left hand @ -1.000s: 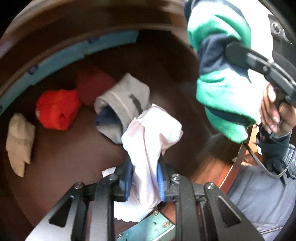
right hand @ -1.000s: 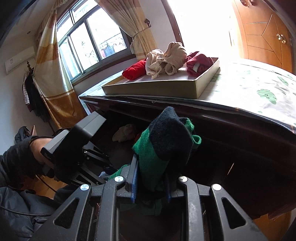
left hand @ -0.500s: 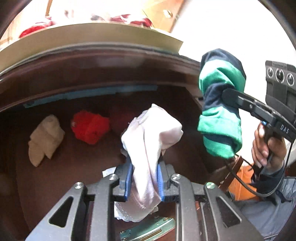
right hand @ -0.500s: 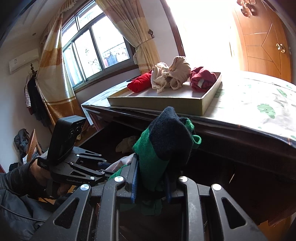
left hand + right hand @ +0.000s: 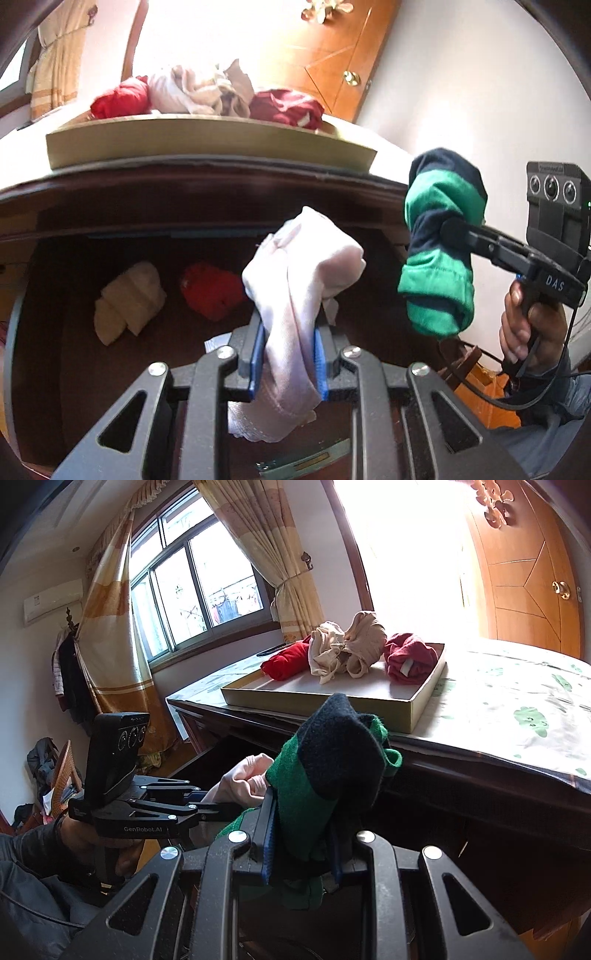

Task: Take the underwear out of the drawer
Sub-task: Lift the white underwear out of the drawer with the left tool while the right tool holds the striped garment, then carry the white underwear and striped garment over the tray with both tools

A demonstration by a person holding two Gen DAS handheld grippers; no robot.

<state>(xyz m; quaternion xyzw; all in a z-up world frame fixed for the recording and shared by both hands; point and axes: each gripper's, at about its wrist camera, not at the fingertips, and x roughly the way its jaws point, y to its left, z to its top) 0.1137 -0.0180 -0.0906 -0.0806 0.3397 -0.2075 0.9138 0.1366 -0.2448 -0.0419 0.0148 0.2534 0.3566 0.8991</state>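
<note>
My left gripper [image 5: 288,354] is shut on a pale pink underwear [image 5: 299,273], held up in front of the open dark wooden drawer [image 5: 74,369]. A cream underwear [image 5: 127,301] and a red underwear [image 5: 210,290] lie on the drawer floor behind it. My right gripper [image 5: 303,845] is shut on a green and navy striped underwear [image 5: 325,771], raised to the right of the drawer and below the tabletop edge. In the left wrist view that striped underwear [image 5: 439,251] hangs from the right gripper [image 5: 458,230]. The left gripper [image 5: 207,805] with the pink underwear [image 5: 243,779] shows in the right wrist view.
A shallow beige tray [image 5: 332,698] stands on the tabletop above the drawer, holding red, cream and dark red underwear [image 5: 347,650]. A patterned cloth [image 5: 517,701] covers the table. A window with curtains [image 5: 199,590] is at the left, a wooden door [image 5: 535,579] at the right.
My left gripper has lifted the pink underwear up and out of the drawer and tilted upward, so the tray on the tabletop came into view. The right gripper has stayed almost still.
</note>
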